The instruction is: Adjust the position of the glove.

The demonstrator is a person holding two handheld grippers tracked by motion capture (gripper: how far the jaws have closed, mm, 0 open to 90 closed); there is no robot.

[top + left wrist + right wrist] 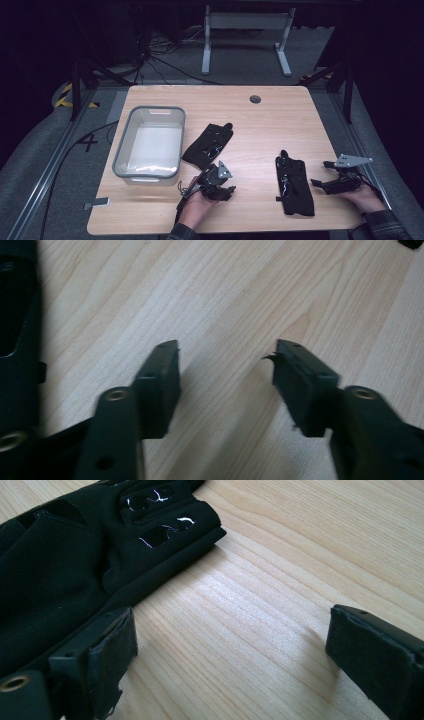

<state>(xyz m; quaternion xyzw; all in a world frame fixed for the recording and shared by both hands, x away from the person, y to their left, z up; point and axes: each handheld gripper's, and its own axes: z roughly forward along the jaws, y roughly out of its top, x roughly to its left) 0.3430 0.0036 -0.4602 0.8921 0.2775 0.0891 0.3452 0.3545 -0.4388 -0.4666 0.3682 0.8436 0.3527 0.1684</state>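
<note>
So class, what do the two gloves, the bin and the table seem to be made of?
Gloves: black matt fabric, glossy patches, perhaps rubber. Bin: grey-rimmed, smooth translucent walls, probably plastic. Table: pale wood grain, maybe laminate.

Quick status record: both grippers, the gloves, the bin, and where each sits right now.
left gripper: open, empty, low over bare table near the front edge
right gripper: open, empty, just right of the right glove
left glove: flat, beside the bin's right wall
right glove: flat, near the front edge
bin: grey, on the table's left, looks empty
table: light wood
</note>
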